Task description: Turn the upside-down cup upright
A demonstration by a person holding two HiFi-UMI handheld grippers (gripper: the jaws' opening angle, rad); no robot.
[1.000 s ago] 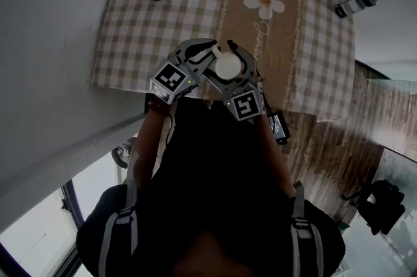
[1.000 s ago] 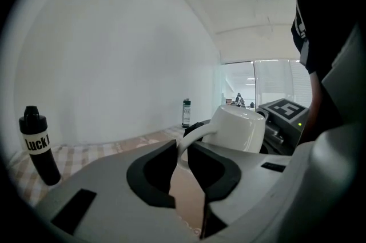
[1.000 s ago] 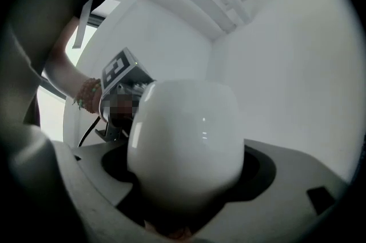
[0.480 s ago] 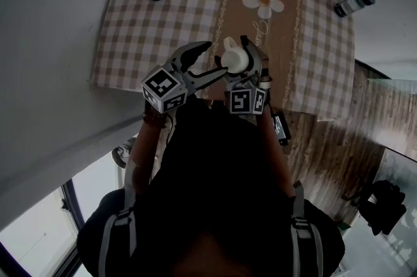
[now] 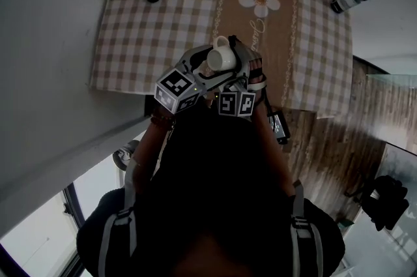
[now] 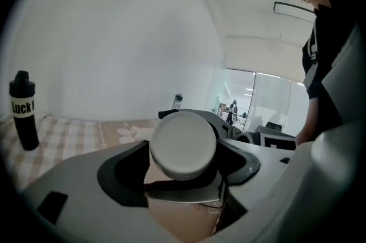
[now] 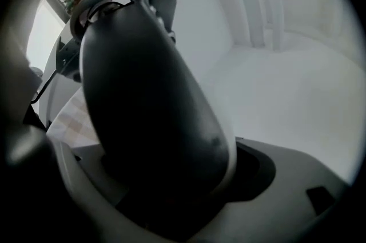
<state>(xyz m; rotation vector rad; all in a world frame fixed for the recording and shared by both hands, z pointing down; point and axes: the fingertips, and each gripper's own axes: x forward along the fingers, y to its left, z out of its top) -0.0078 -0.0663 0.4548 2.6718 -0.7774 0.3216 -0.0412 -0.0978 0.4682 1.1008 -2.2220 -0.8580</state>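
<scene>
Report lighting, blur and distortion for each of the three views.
Head view: strong fisheye bends the table edges; dark clothing fills the lower half. Left gripper view: black round vignette, cup base evenly lit, bright windows behind. Right gripper view: the cup's shadowed inside fills the frame, close and soft.

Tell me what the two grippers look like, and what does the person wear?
Both the left gripper and the right gripper are light grey with curved jaws lined by dark pads. Each carries a cube with black-and-white square markers. The person wears a dark top with grey shoulder straps. The left gripper's jaws have just been opening, with the white cup between them.
</scene>
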